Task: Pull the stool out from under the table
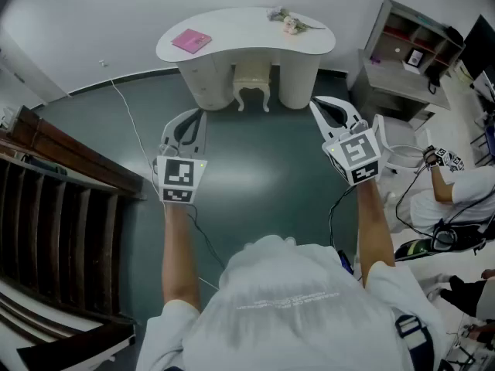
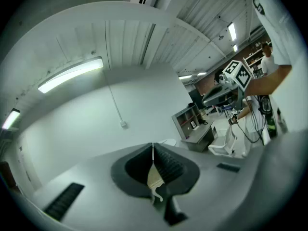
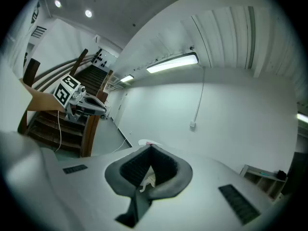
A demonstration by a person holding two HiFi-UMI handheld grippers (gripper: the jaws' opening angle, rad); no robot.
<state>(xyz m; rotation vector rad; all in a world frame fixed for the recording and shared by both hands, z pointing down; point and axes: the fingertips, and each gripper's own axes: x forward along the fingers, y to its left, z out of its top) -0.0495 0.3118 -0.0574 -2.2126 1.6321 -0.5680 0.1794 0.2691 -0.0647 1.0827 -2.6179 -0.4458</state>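
A cream stool (image 1: 251, 86) with curved legs stands tucked between the two pedestals of a white kidney-shaped table (image 1: 232, 37) at the far wall. Both grippers hover over the dark floor, short of the table and apart from the stool. My left gripper (image 1: 192, 117) is shut and empty, and so is my right gripper (image 1: 319, 103). In the left gripper view the jaws of the left gripper (image 2: 153, 146) meet in a thin line, with the stool (image 2: 154, 178) small beyond them. The right gripper view shows the right gripper (image 3: 151, 147) likewise closed, the stool (image 3: 148, 179) far ahead.
A pink book (image 1: 191, 40) and a small bunch of flowers (image 1: 288, 23) lie on the tabletop. A grey shelf unit (image 1: 402, 52) and a white chair (image 1: 402, 154) stand at the right, near a seated person (image 1: 452, 199). A wooden staircase (image 1: 54, 199) fills the left.
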